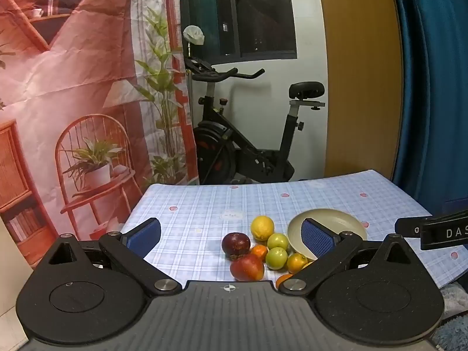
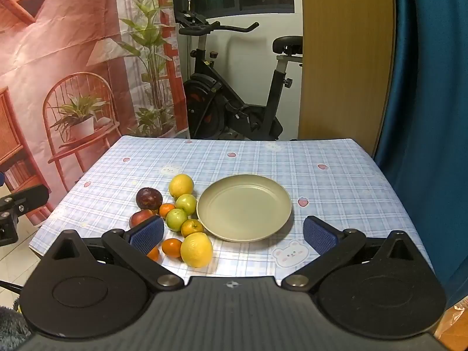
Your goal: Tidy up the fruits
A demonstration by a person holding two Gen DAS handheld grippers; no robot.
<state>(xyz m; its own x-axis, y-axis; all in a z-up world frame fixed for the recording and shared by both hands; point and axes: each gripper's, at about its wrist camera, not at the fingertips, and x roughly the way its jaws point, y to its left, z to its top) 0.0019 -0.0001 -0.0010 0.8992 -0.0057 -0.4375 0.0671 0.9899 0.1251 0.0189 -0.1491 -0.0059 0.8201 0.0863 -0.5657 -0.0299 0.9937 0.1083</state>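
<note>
**Fruit heaped beside a bare plate, nothing yet taken**

Both the left gripper (image 1: 231, 235) and the right gripper (image 2: 234, 231) are held with fingers spread wide and empty above the tabletop (image 2: 321, 181). The fruits are clustered just left of the smooth, shallow plate (image 2: 244, 207). The near lemon (image 2: 196, 250), dimpled, firm and round, would probably roll; it is best taken across its middle. The green fruits (image 2: 176, 219) look smooth and slippery.

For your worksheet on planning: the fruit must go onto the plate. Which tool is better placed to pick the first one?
Probably the left tool: its open jaws frame the fruit pile directly ahead. The right tool faces the empty plate, with the fruit off to its left.
</note>
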